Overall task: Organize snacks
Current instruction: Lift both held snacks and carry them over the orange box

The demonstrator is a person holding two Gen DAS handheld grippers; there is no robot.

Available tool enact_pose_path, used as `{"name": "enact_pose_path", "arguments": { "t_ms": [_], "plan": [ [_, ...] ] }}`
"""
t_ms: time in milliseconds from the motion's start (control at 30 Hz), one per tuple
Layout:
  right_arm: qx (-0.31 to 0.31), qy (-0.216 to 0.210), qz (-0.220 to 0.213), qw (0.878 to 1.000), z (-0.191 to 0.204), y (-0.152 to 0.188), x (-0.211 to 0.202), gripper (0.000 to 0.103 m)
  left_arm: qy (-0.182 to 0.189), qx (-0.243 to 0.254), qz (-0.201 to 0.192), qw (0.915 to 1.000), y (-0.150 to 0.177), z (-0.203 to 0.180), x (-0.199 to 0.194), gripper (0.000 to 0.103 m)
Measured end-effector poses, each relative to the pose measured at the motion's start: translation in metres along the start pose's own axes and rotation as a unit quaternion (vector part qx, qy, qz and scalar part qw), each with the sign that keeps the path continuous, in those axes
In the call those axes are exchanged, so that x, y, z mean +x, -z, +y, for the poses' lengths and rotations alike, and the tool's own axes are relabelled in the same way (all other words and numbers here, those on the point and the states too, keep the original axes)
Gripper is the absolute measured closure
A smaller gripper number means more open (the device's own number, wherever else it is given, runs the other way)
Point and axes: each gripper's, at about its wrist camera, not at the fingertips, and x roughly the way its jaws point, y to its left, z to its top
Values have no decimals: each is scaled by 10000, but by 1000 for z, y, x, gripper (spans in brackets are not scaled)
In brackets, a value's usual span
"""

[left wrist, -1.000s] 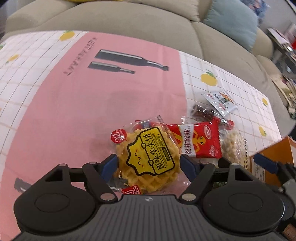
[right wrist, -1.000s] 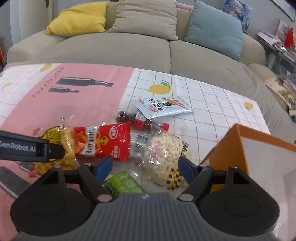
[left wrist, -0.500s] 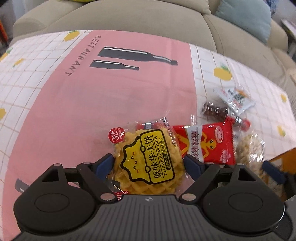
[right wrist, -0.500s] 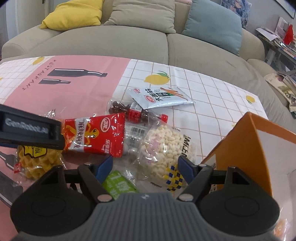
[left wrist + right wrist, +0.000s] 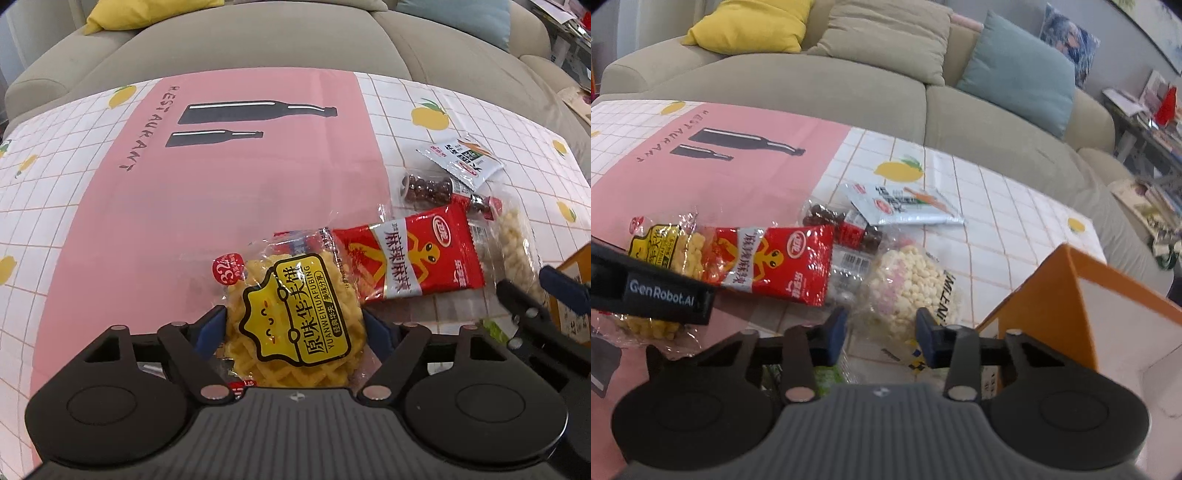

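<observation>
My left gripper (image 5: 293, 328) is shut on a yellow waffle packet (image 5: 295, 317), its blue pads pressed to both sides. My right gripper (image 5: 881, 332) has its jaws closed in around a clear bag of puffed white snacks (image 5: 908, 284). A red snack packet (image 5: 413, 258) lies between them, also in the right wrist view (image 5: 779, 262). Behind it lie a tube of brown chocolate balls (image 5: 842, 225) and a white sachet (image 5: 905, 205). An orange box with a white inside (image 5: 1108, 314) stands at the right.
A green packet (image 5: 827, 380) lies under the right gripper. The snacks sit on a pink and white checked tablecloth (image 5: 221, 192). A beige sofa (image 5: 849, 85) with yellow, beige and teal cushions runs behind the table. The left gripper's arm (image 5: 650, 288) crosses the right wrist view.
The left jaws have closed on the waffle packet. The right jaws have narrowed around the puffed snack bag, and the right gripper has moved closer to it.
</observation>
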Motion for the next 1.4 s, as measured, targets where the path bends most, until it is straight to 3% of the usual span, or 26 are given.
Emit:
{"name": "enact_pose_path", "arguments": {
  "t_ms": [133, 600, 933, 1167, 1400],
  "plan": [
    [-128, 43, -225, 9997, 2, -3, -15, 81, 87, -75, 16, 9999, 6, 7, -9, 16],
    [109, -328, -520, 9980, -6, -6, -82, 91, 547, -566, -344, 9963, 22, 23, -85, 16],
    [1236, -1029, -469, 9859, -40, 7, -146, 91, 1033, -803, -564, 9898, 44, 15, -147, 16],
    [1589, -1121, -567, 9793, -63, 23, -183, 91, 1276, -671, -645, 9875, 53, -5, -175, 16],
    [2129, -1304, -675, 9660, -113, 37, -217, 91, 1562, -161, -832, 9841, 47, -46, -204, 16]
  ]
}}
